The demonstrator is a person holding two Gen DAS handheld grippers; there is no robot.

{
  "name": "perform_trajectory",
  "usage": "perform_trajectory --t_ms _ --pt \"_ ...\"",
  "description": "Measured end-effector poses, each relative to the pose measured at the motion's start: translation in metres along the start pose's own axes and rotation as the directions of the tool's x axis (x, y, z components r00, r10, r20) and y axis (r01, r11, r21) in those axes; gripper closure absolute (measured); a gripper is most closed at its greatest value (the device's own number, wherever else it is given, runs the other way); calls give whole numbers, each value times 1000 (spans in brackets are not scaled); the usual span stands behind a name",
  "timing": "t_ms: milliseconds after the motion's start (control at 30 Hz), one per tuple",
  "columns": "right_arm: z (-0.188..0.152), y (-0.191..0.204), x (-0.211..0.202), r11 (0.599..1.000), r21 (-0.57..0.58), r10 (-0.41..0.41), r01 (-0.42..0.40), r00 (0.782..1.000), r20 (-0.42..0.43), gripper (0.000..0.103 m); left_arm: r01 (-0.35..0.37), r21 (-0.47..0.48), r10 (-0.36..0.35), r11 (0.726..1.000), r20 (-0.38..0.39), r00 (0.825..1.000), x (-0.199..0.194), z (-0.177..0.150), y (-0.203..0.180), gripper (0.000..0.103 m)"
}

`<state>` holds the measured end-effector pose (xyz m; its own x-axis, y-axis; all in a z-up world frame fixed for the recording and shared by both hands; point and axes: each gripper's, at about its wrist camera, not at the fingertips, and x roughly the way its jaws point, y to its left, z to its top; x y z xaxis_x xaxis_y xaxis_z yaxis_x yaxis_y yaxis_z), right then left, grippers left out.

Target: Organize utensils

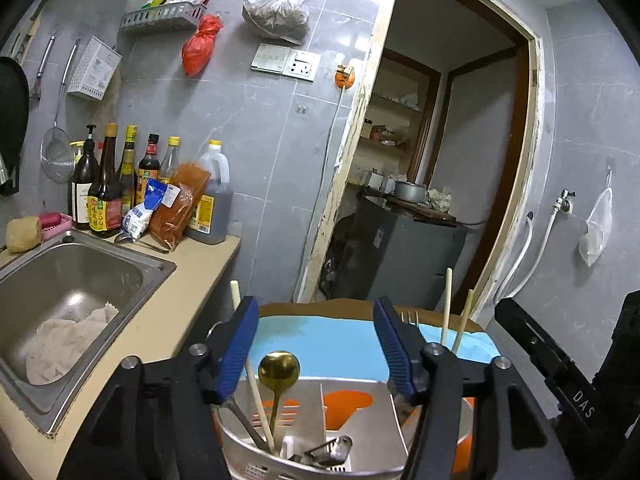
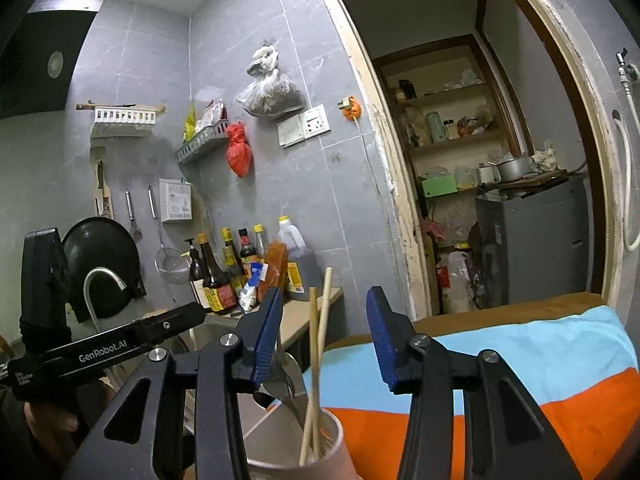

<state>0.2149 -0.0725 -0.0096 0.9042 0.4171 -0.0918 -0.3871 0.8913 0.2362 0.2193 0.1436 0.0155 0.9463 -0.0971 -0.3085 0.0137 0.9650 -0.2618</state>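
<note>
Left wrist view: left hand-held gripper (image 1: 316,344) spread, empty, above grey round plastic utensil holder (image 1: 256,462).
Spoon: round golden metal spoon (image 1: 279,368), upright.
Right hand-held gripper (image 2: 324,336): spread around two pale wooden chopsticks (image 2: 316,360).

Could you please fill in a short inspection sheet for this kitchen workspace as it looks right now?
Surface: striped cloth under the utensil holder.
Job's things: gold spoon, chopsticks and other utensils stand in the holder.
Clutter: sauce bottles on the counter; rag in the sink.
Grippers: left hand-held gripper open above the spoon; right hand-held gripper open, holding nothing.
Cables: white cord down the wall.
Surroundings: grey tiles, open doorway.
</note>
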Motion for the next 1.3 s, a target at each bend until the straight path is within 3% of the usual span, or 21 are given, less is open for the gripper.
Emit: perform_trajectory --t_ms 133,300,433,533,667,933,1300 --pt "3 -6 -10 999 5 -42 42 999 -23 55 -10 27 11 1000 -24 1000 -5 -1 -7 33" --pt "7 -13 -21 994 -23 -108 106 992 -65 48 -6 19 7 1000 -44 999 -17 -2 -15 12" --pt "10 -18 -33 989 -43 -146 142 984 -99 32 -8 6 9 1000 -53 999 -26 -6 -22 6" --pt "14 -23 -44 984 -43 -178 174 977 -113 26 -27 16 28 1000 -52 998 -35 -7 -29 2" --pt "19 -29 -61 974 -41 -227 223 966 -121 18 -62 13 63 998 -37 997 -48 -9 -38 0" --pt "25 -39 -96 938 -62 -347 341 926 -152 15 -143 83 147 986 -55 988 -62 -18 -59 0" --pt "26 -41 -149 907 -80 -421 413 892 -164 15 -138 121 148 983 -80 986 -94 -36 -86 0"
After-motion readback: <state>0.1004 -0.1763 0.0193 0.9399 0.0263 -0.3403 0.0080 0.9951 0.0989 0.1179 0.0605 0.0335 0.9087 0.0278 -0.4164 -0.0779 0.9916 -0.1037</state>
